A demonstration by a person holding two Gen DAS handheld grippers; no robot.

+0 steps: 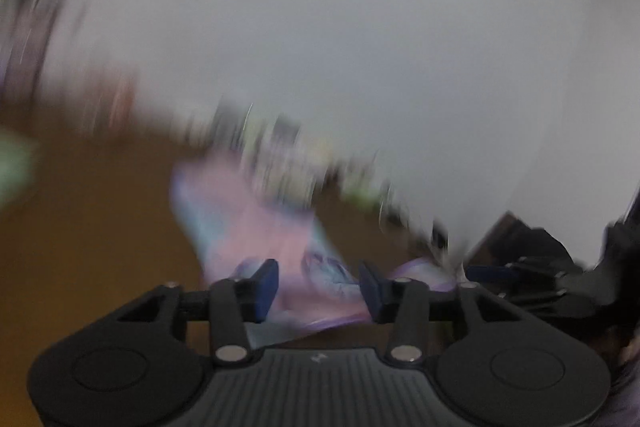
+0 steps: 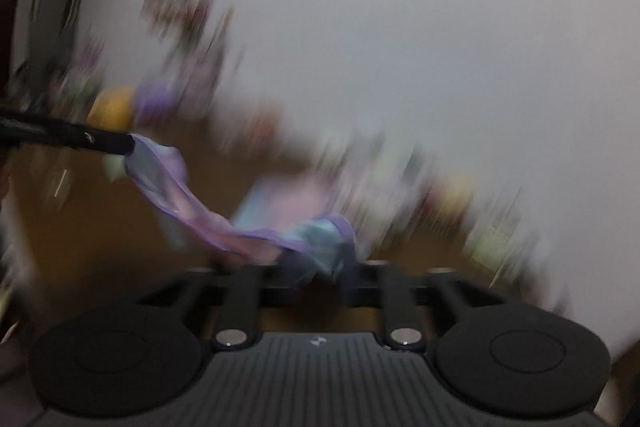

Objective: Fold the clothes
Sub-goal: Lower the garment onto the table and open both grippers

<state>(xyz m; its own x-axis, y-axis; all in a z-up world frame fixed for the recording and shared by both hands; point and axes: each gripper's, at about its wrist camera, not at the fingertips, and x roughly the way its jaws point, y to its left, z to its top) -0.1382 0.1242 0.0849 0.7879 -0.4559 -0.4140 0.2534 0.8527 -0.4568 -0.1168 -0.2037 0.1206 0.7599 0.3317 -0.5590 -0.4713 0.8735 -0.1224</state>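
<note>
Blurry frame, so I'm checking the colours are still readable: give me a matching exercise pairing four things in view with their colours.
Things:
1. cloth
2. tabletop
3. wall
4. left gripper pads

Colours:
A. brown
B. dark blue
C. pink, lilac and light blue
D. pale grey

Pairs: 1-C, 2-A, 3-D, 4-B

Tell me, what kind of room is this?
Probably a room in a home, though the blur hides much. A pastel pink-and-blue garment lies on a brown wooden surface, a plain white wall rises behind, and small colourful clutter lines its foot.
</note>
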